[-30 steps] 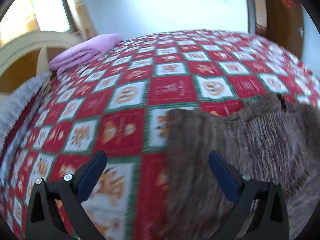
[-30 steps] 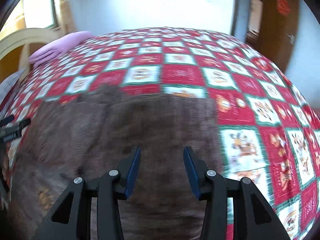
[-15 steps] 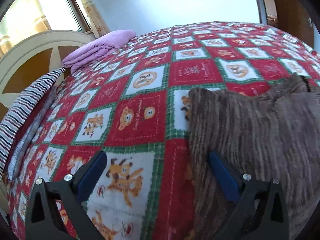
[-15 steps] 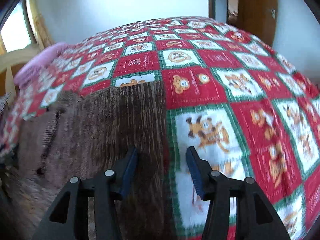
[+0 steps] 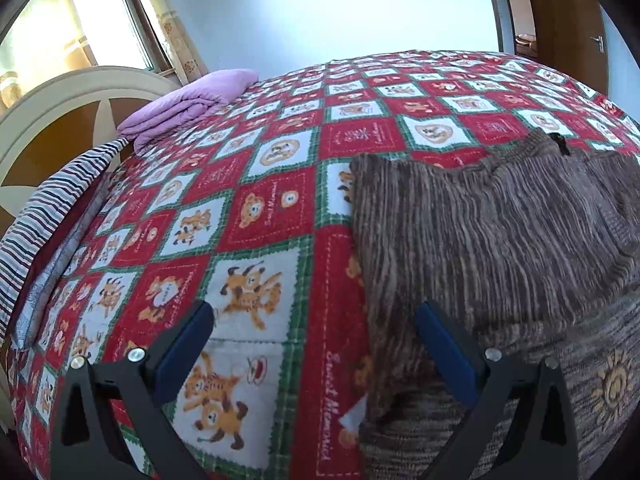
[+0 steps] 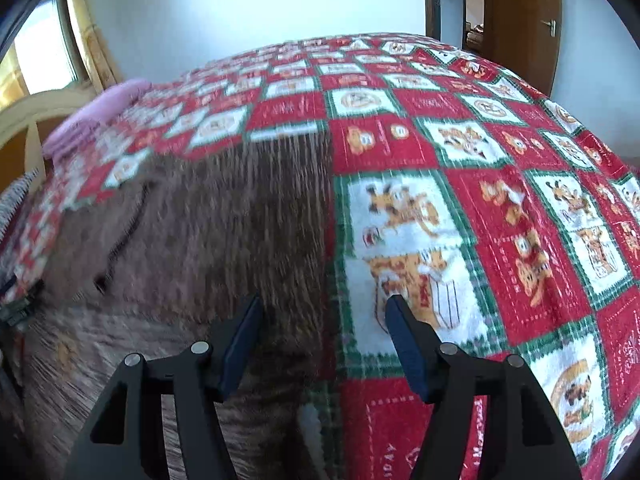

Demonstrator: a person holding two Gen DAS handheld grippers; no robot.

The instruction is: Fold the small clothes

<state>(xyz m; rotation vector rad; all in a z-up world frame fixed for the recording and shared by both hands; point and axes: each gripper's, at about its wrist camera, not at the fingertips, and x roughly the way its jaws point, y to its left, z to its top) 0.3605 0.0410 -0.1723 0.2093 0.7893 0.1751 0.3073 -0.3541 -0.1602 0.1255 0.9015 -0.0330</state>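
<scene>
A brown striped knit garment point(image 5: 492, 232) lies on the red, white and green patterned bedspread point(image 5: 256, 208), its upper part folded over the lower part, which bears a sun motif. My left gripper point(image 5: 316, 332) is open and empty, straddling the garment's left edge. In the right wrist view the same garment point(image 6: 208, 232) fills the left half. My right gripper point(image 6: 324, 328) is open and empty, straddling the garment's right edge above the bedspread point(image 6: 460, 208).
A folded pink blanket point(image 5: 188, 104) lies at the far left of the bed by the cream headboard point(image 5: 60, 96). A striped cloth point(image 5: 48, 216) hangs at the bed's left edge. A wooden door point(image 5: 560, 16) stands at the back right.
Both grippers have drawn back and apart toward the garment's two side edges. The right gripper has opened wider. The garment lies still on the bed.
</scene>
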